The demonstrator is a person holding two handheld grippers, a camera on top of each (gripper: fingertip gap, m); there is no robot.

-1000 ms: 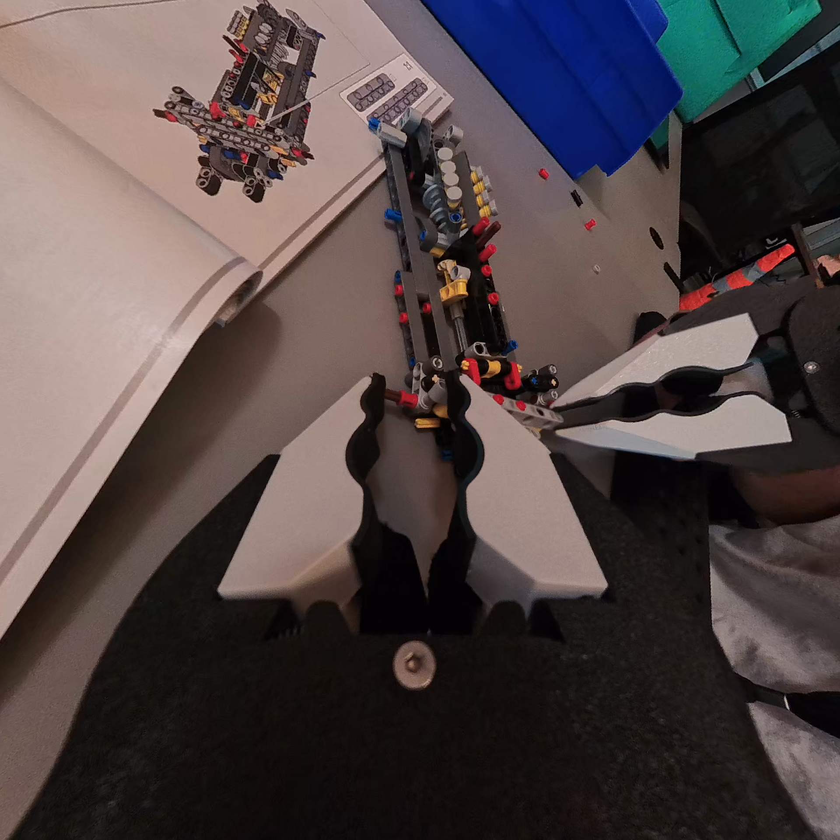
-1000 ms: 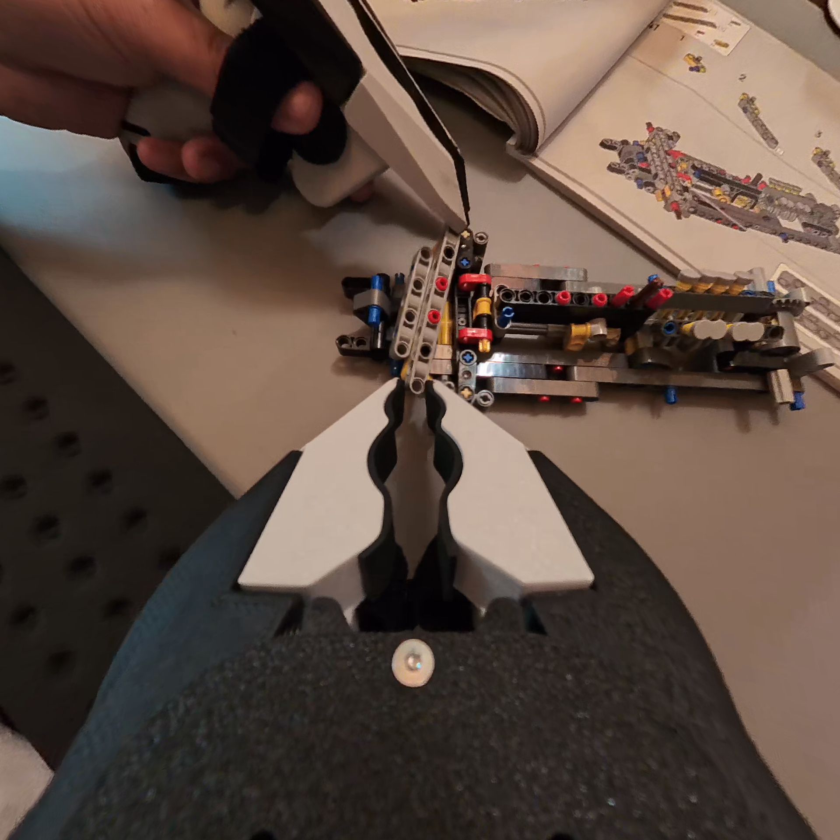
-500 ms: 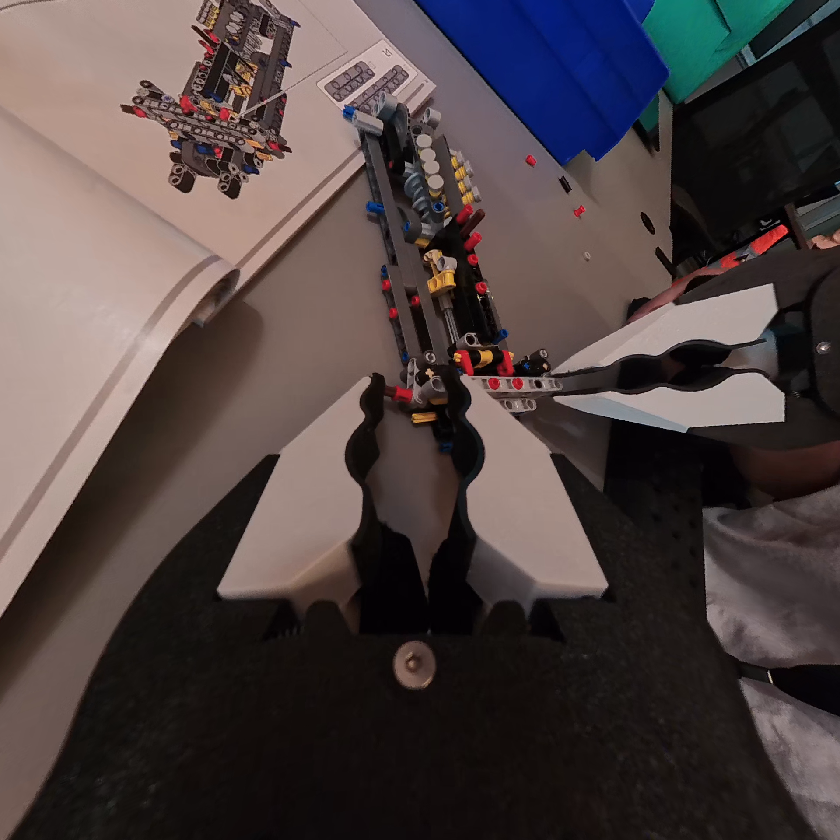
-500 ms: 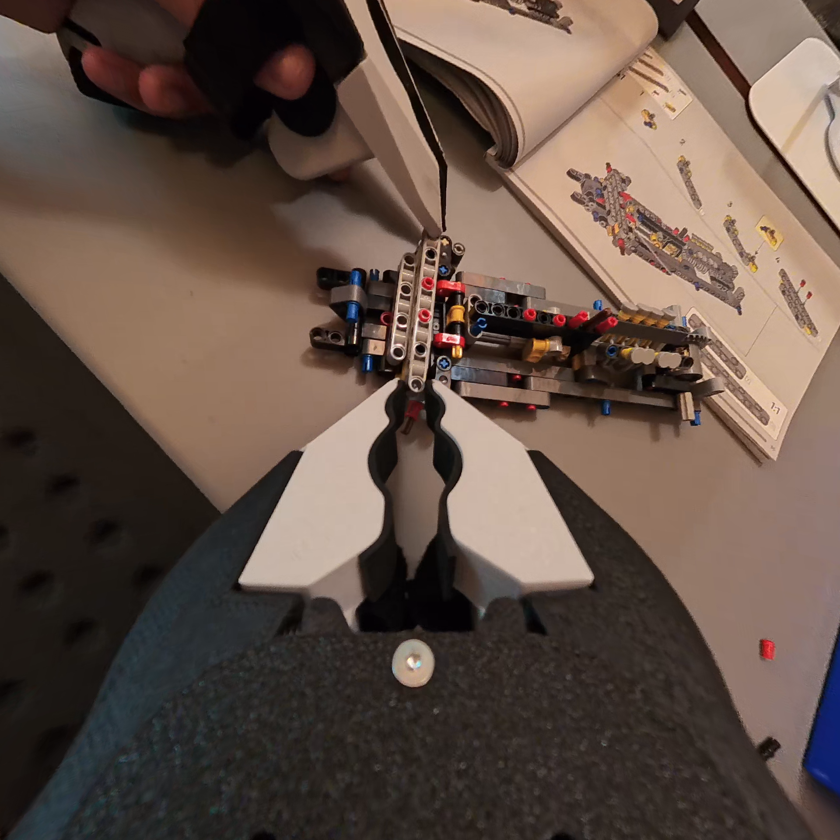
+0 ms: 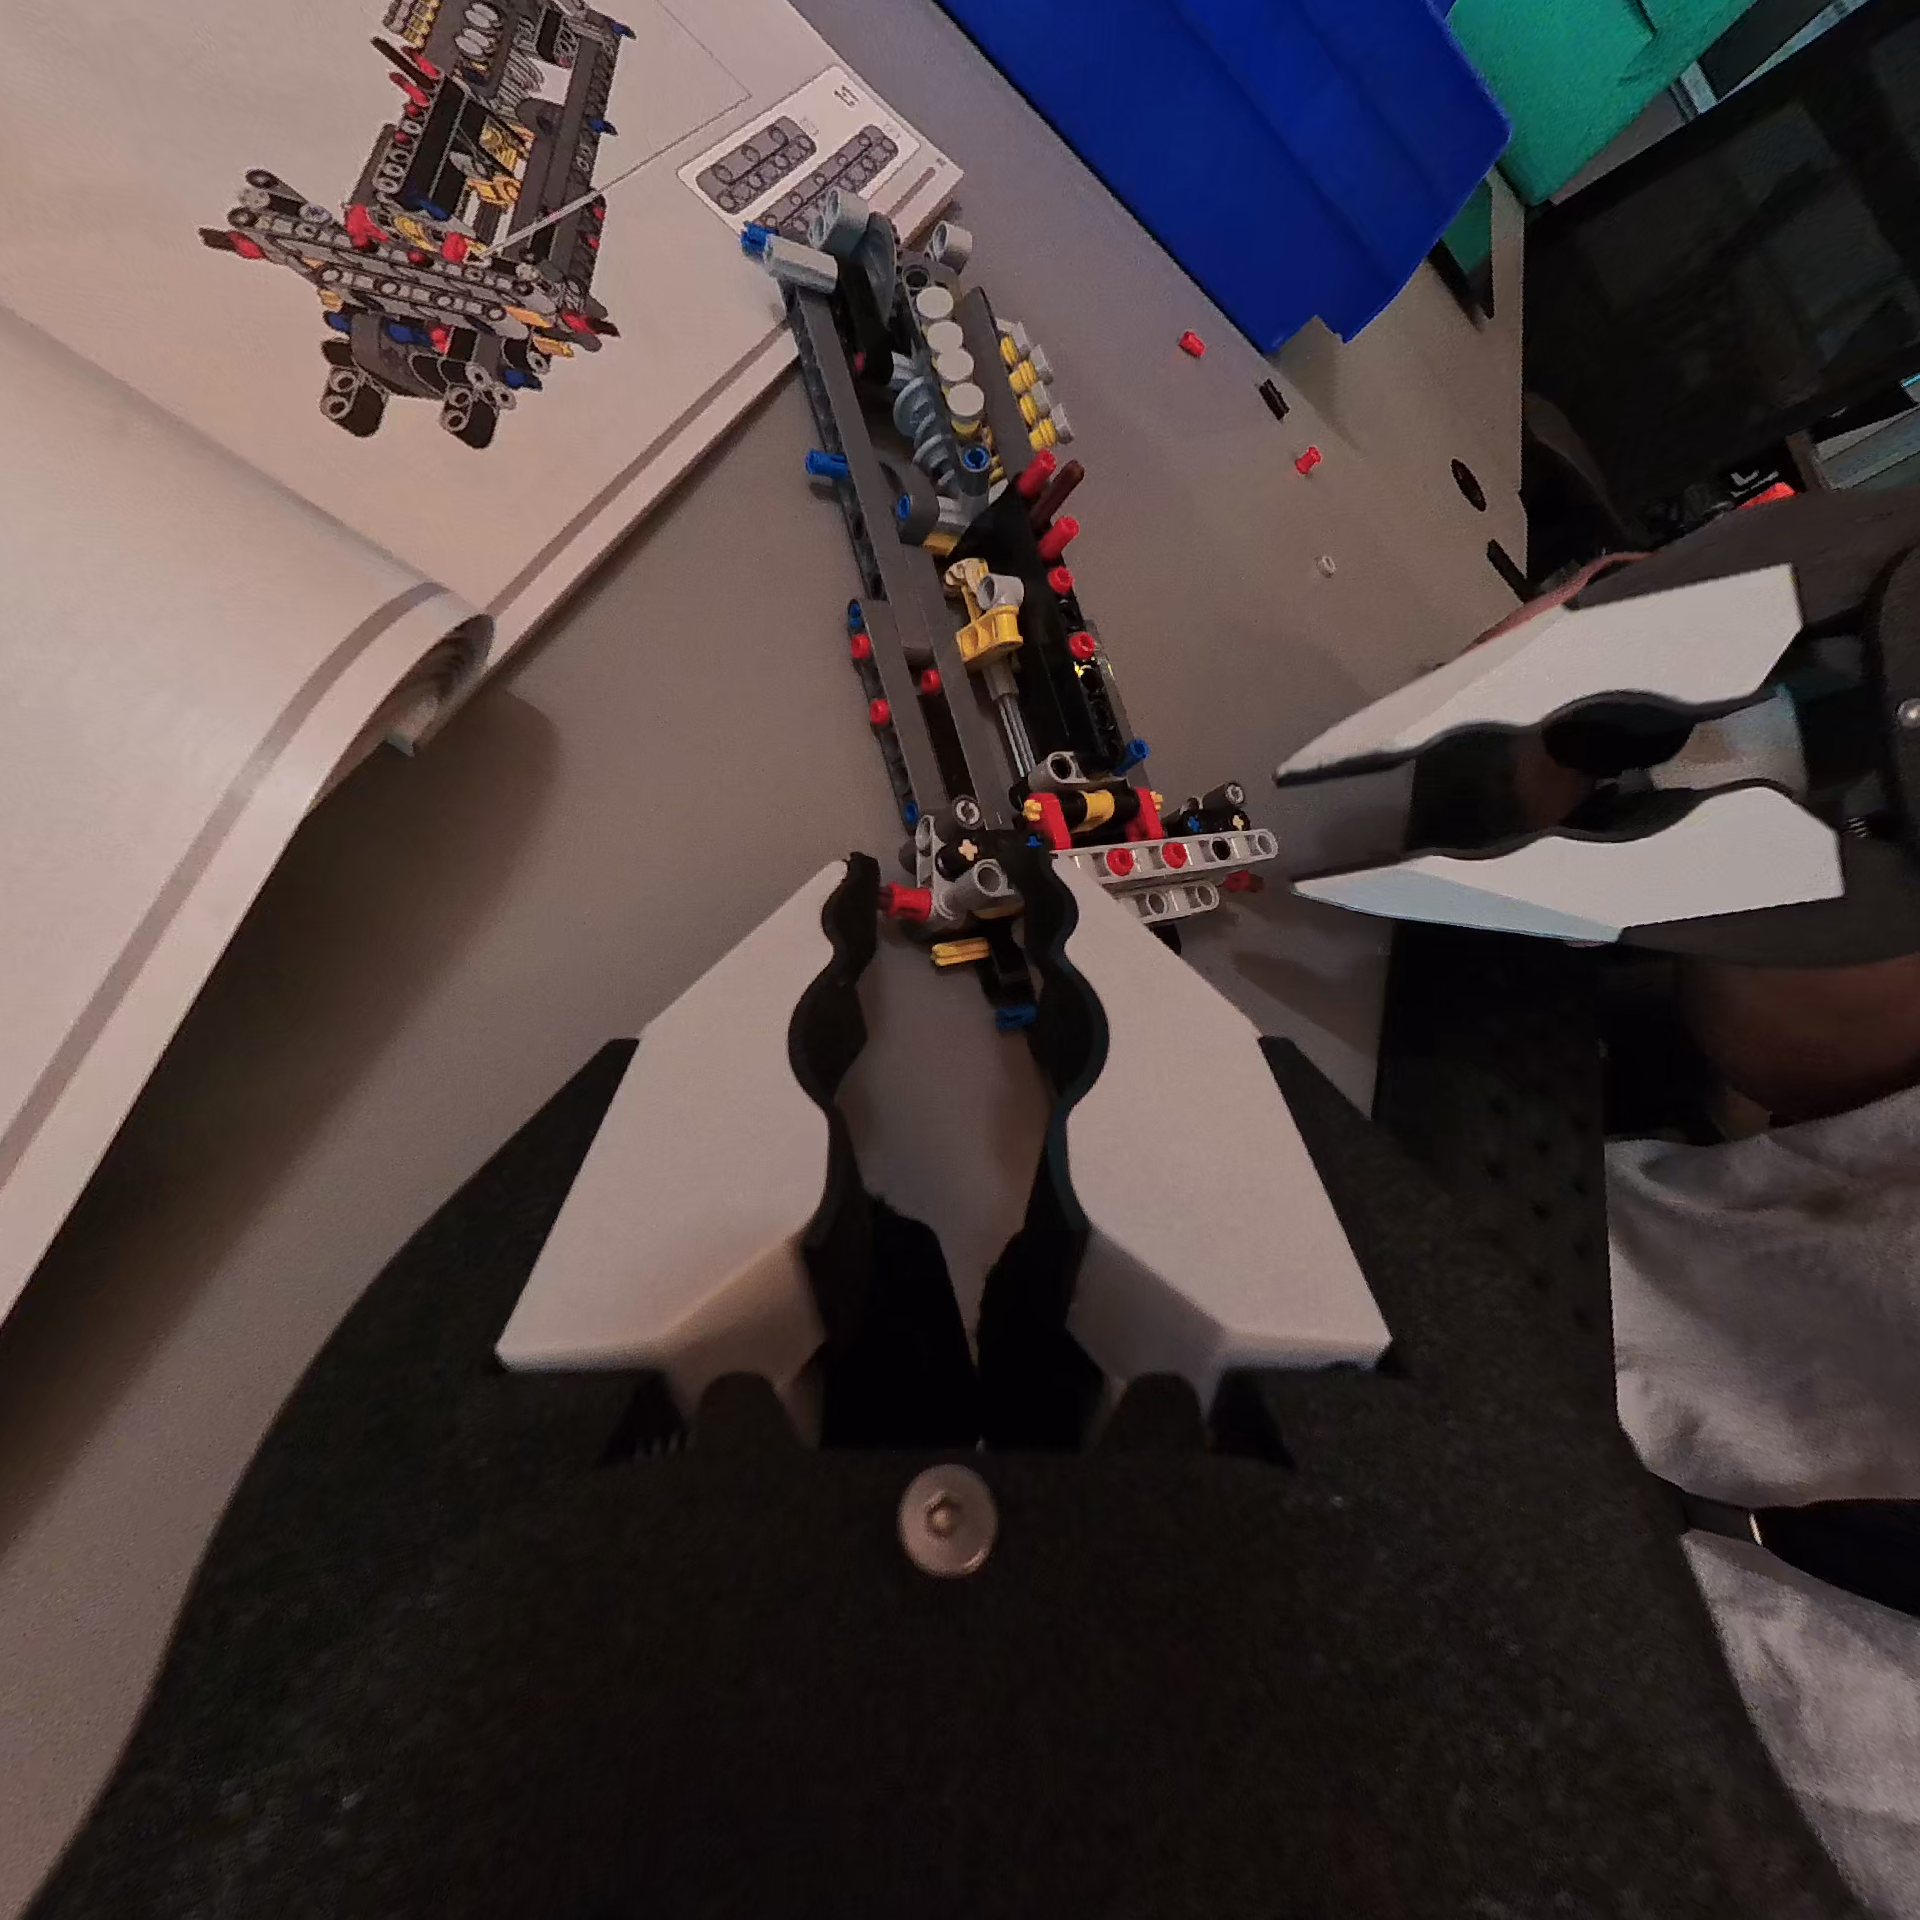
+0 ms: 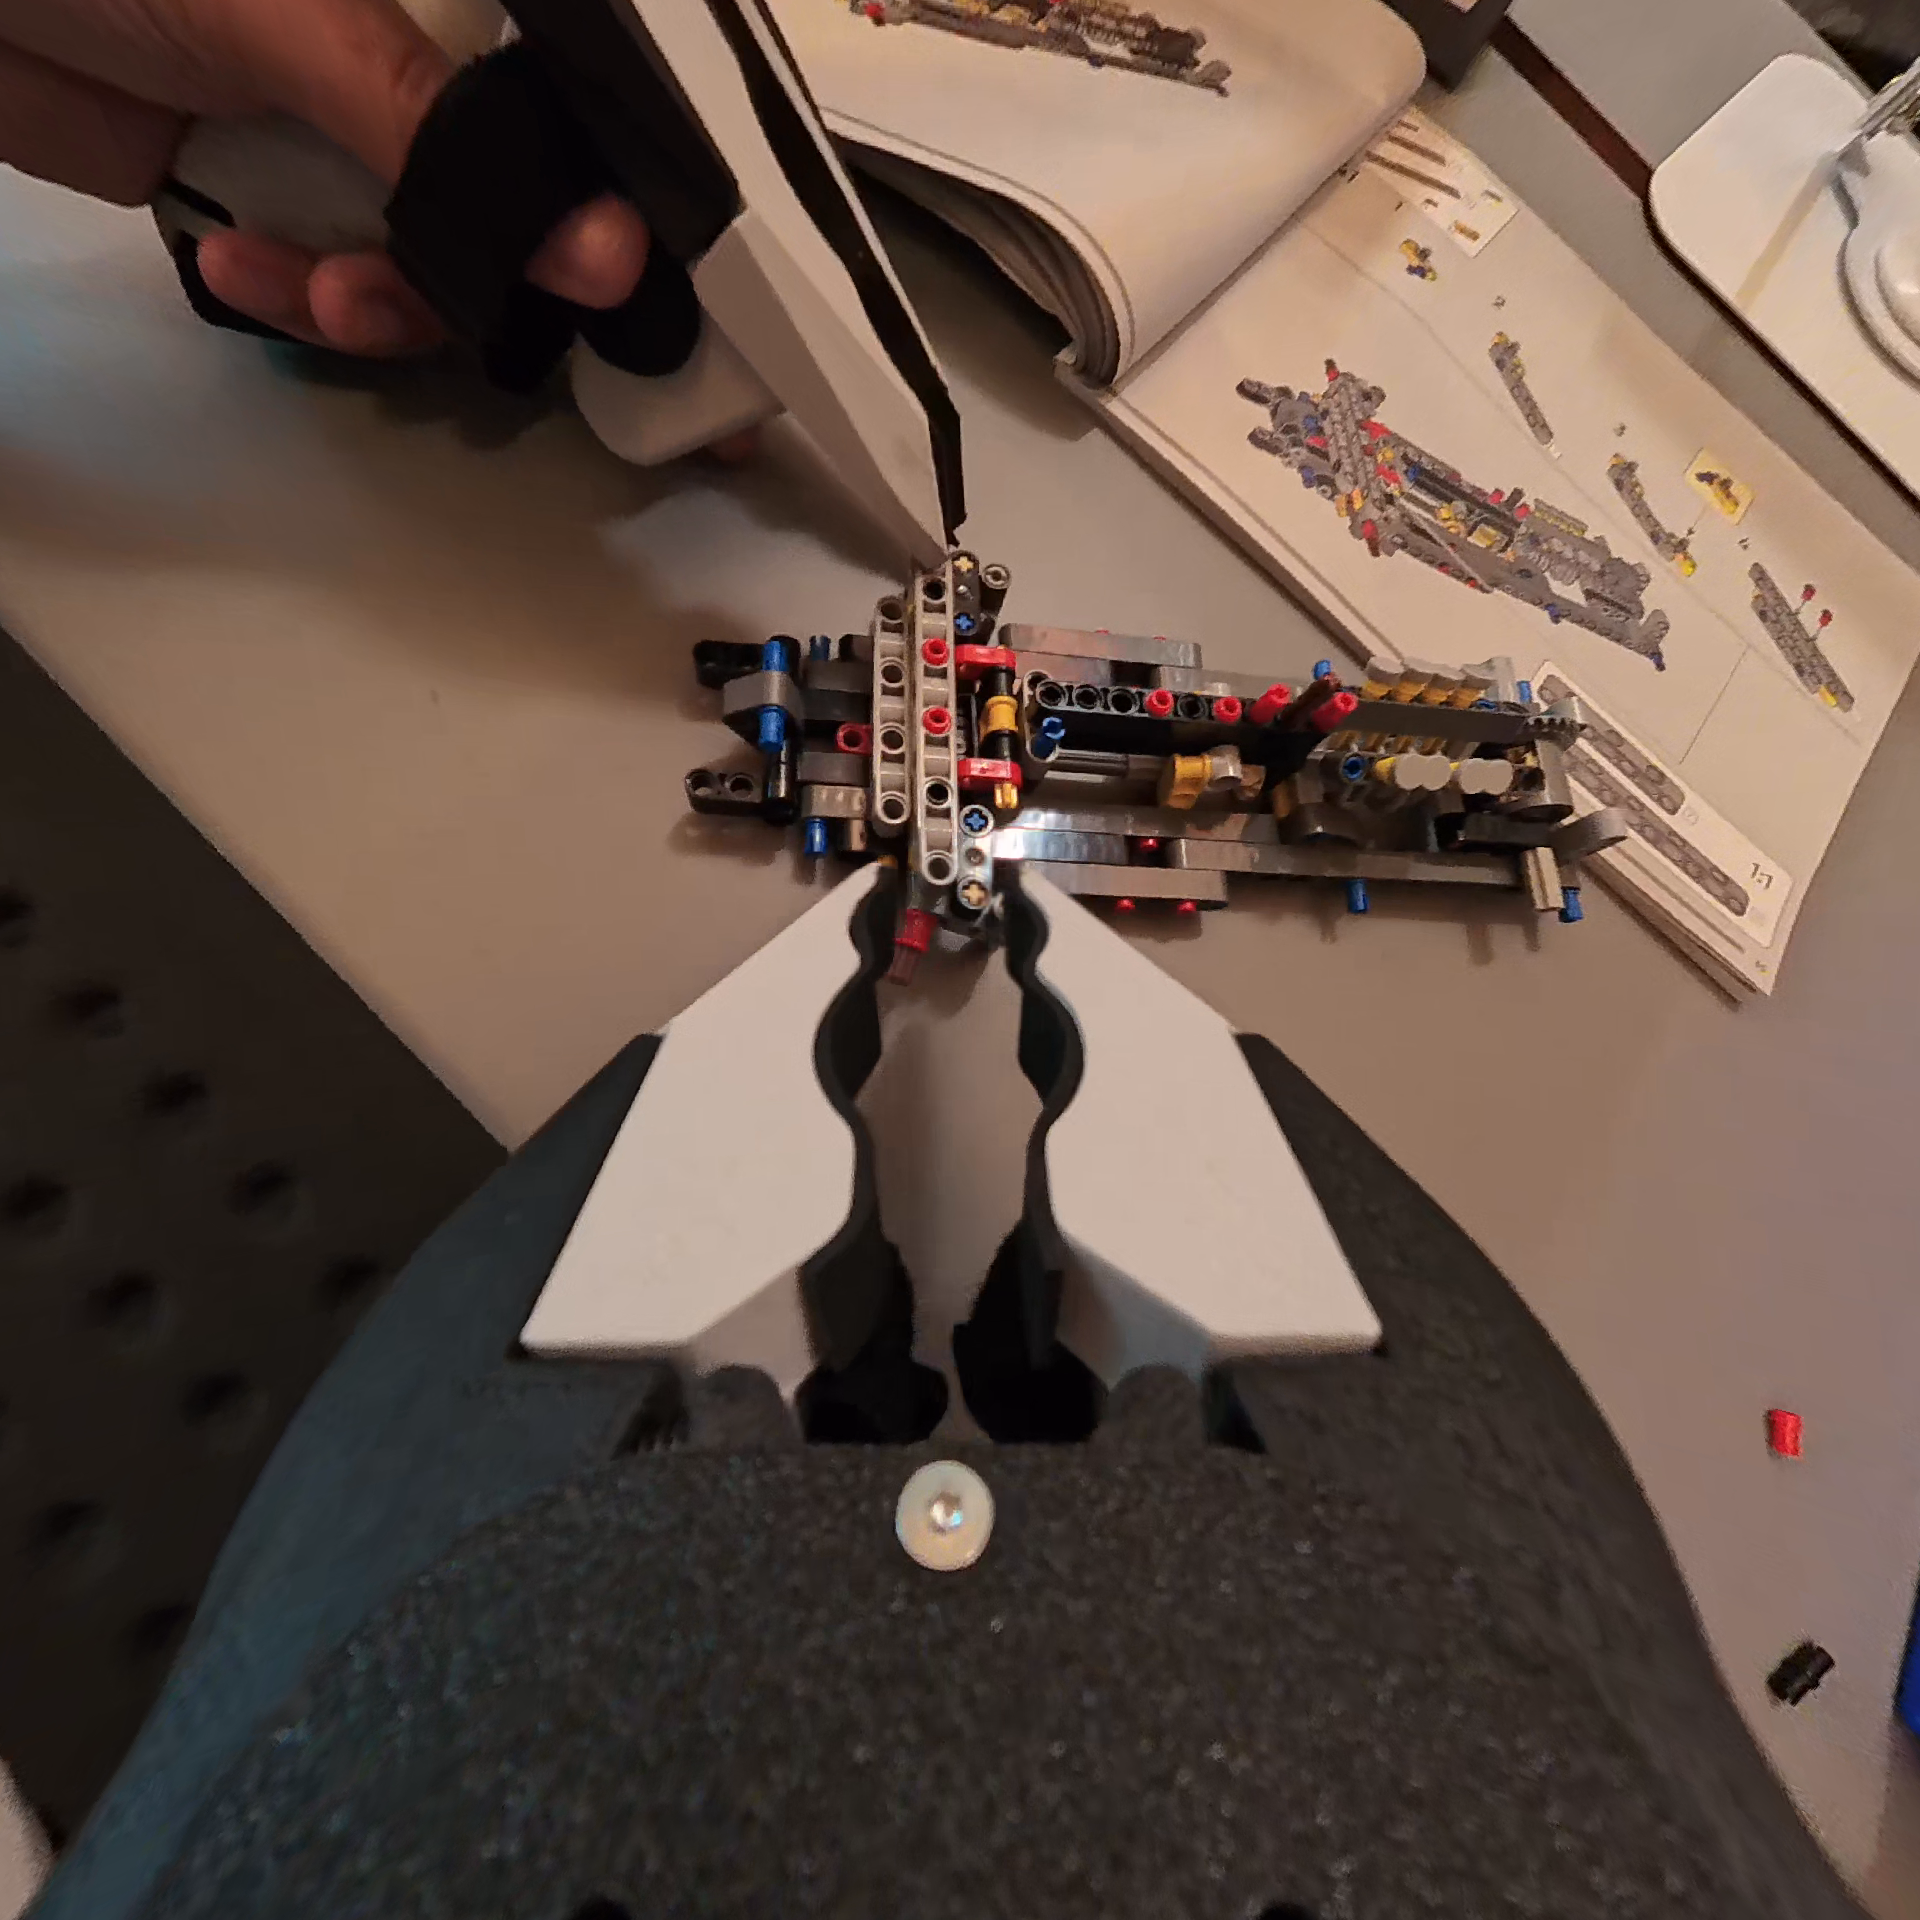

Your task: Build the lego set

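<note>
A long Lego chassis (image 5: 920, 592) of grey beams with red, blue and yellow pins lies on the grey table (image 5: 644, 831). My left gripper (image 5: 951, 883) is closed on its near end, with the fingers on either side of the grey and black connectors. In the right wrist view the chassis (image 6: 1143, 852) runs left to right, and the left gripper (image 6: 948, 535) meets its far edge. Two light grey beams (image 6: 914, 717) sit across the chassis end and also show in the left wrist view (image 5: 1164, 857). My right gripper (image 6: 945, 883) is open, its tips just clear of those beams (image 5: 1286, 829).
An open instruction booklet (image 5: 312, 540) lies beside the chassis (image 6: 1403, 436). A blue bin (image 5: 1226, 135) stands at the back. Loose red pins (image 5: 1192, 343) (image 6: 1783, 1431) and a black piece (image 6: 1797, 1673) lie on the table. A dark perforated mat (image 6: 156, 1143) borders the table edge. One gripper's finger ends stand about 9 cm off the other's.
My right gripper has opened and let go of the light grey beams, which went from tilted to square across the chassis. My left gripper kept its hold.
</note>
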